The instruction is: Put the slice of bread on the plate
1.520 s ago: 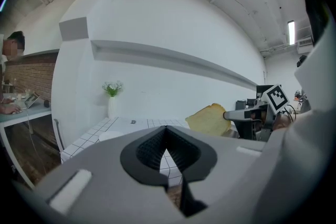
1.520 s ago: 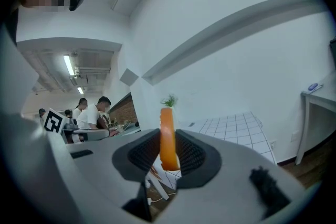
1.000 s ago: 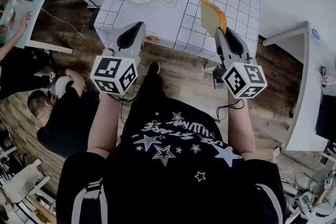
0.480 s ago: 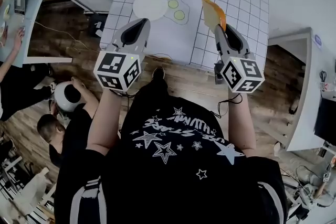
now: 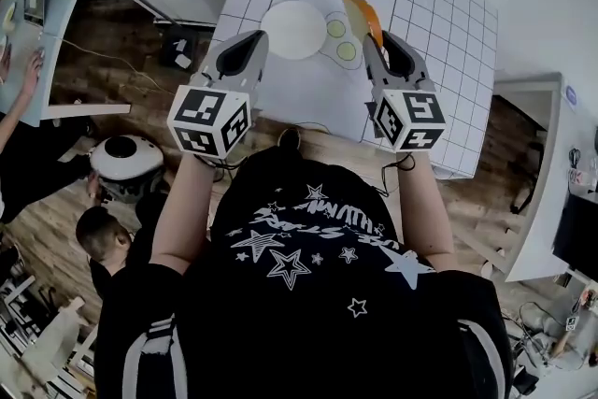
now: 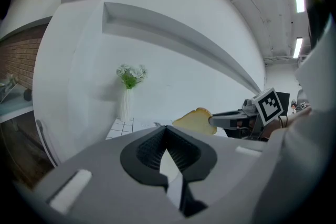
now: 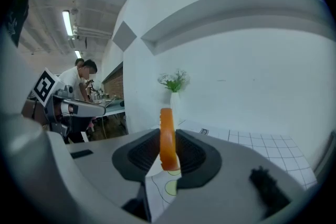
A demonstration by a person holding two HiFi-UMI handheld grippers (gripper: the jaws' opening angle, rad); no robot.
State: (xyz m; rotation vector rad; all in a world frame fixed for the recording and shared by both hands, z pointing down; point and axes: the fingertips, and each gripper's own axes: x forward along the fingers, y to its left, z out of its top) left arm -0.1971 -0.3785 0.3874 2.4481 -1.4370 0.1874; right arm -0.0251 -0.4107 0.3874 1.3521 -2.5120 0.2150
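Bread (image 5: 359, 12) stands on edge, pinched in the right hand-held gripper (image 5: 372, 40). The left hand-held gripper (image 5: 248, 42) is closed and empty. Carry the bread over the plate (image 5: 292, 30), lay it flat, then let go.

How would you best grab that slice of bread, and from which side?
By one crust edge, fingers on its two flat faces, coming in edge-on. The slice of bread is thin and broad, and the right gripper holds it just so, pinched at its near end.
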